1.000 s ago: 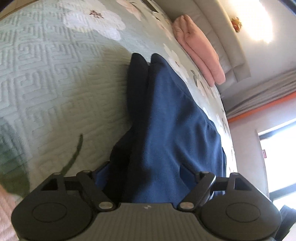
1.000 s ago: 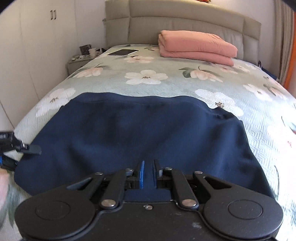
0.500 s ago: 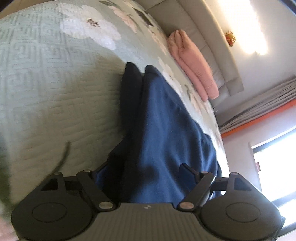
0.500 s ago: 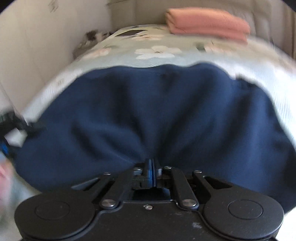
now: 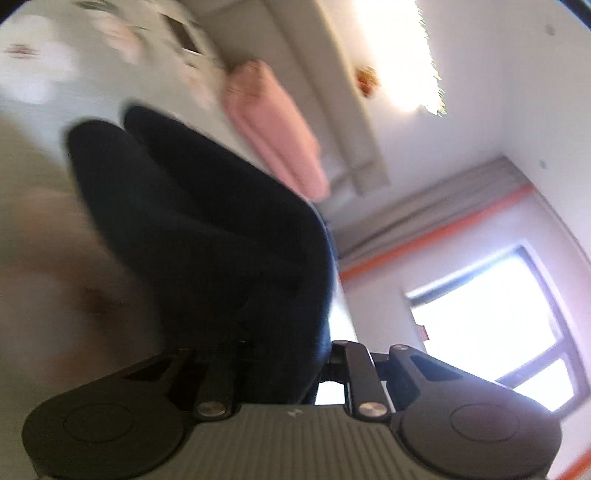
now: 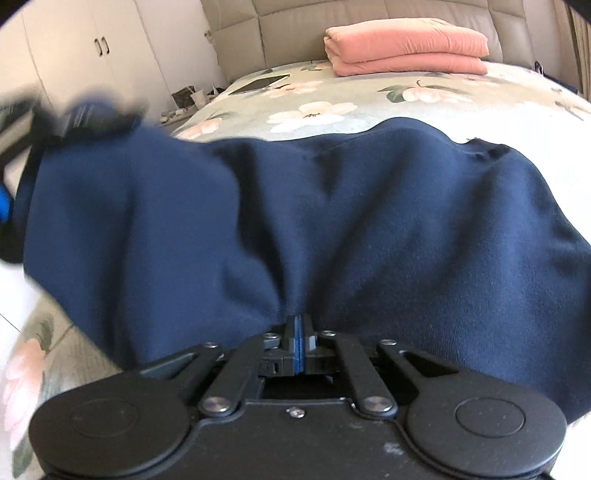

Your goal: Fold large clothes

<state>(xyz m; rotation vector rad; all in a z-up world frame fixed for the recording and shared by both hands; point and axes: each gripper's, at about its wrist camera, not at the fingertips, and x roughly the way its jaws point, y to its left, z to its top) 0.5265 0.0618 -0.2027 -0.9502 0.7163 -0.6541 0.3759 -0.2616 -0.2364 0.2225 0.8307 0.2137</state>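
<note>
A large navy blue garment [image 6: 369, 221] lies spread across the near part of the bed. My right gripper [image 6: 298, 325] is shut on its near edge, the cloth bunched at the blue pads. In the left wrist view the same garment [image 5: 207, 236] hangs in dark folds, lifted off the bed. My left gripper [image 5: 273, 354] is shut on its left edge; the fingertips are hidden by the cloth. The left gripper also shows in the right wrist view [image 6: 74, 118], blurred and raised at the garment's left corner.
The floral green bedspread [image 6: 424, 99] covers the bed. A folded pink blanket [image 6: 406, 46] lies by the padded headboard [image 6: 295, 26]. A nightstand [image 6: 184, 103] with clutter stands left of the bed, with white cupboards [image 6: 92, 62] behind. A window [image 5: 498, 317] is on the right.
My left gripper has closed on the garment's left edge and lifted it up off the bed, tilting toward the wall. My right gripper has closed on the near edge and raised it slightly.
</note>
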